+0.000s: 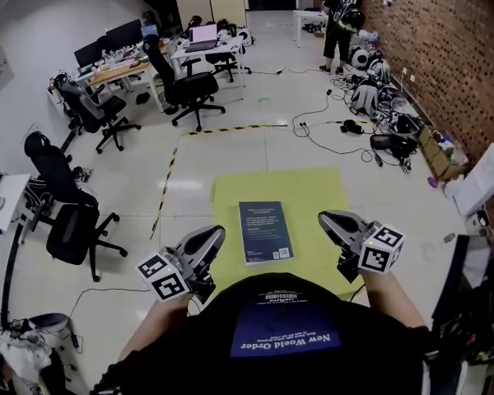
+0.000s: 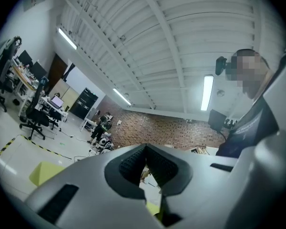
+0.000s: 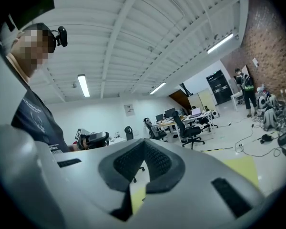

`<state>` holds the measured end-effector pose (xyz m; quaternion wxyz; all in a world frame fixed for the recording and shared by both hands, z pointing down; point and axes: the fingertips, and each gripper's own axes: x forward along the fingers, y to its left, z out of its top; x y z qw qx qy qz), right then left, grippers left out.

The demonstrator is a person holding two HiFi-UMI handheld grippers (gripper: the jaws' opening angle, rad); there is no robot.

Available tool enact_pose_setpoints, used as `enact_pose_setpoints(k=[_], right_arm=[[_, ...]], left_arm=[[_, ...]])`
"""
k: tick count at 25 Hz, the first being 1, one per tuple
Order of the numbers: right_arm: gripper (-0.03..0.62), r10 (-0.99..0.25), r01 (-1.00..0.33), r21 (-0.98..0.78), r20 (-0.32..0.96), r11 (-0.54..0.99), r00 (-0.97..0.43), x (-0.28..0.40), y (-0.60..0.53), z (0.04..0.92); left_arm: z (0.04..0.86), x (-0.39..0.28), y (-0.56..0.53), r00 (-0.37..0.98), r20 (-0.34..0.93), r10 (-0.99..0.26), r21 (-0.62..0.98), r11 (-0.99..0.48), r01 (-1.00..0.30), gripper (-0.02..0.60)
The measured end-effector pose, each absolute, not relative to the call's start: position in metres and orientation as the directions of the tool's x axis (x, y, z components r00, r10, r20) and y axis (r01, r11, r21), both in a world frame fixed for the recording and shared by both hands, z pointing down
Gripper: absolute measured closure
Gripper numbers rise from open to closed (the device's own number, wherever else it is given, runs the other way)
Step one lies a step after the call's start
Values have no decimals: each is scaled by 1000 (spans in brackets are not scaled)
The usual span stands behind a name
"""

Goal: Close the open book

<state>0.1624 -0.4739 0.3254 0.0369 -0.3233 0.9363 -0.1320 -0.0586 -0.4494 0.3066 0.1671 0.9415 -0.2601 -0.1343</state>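
A dark blue book (image 1: 263, 230) lies shut and flat, cover up, on the yellow-green table top (image 1: 313, 189), close to the person's body. My left gripper (image 1: 215, 236) hovers just left of the book and my right gripper (image 1: 324, 219) just right of it; neither touches it. Both point inward toward each other. In the left gripper view the jaws of the left gripper (image 2: 145, 147) meet at the tip with nothing between them. The right gripper (image 3: 144, 142) looks the same in its own view, shut and empty. The left gripper (image 3: 92, 139) also shows far off in the right gripper view.
Black office chairs (image 1: 66, 212) stand left of the table, and desks with monitors (image 1: 132, 52) further back. Black-and-yellow tape (image 1: 169, 175) runs across the floor. Cables and bags (image 1: 379, 105) lie along the brick wall on the right. A person (image 1: 339, 23) stands at the far end.
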Motion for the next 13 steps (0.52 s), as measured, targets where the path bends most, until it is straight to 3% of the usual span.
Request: enact_pose_setpoints(k=[13], right_arm=[[608, -567, -562, -240, 53, 792, -822, 137, -473, 329]], left_arm=[[313, -77, -445, 809, -166, -563, 401, -789, -466, 575]])
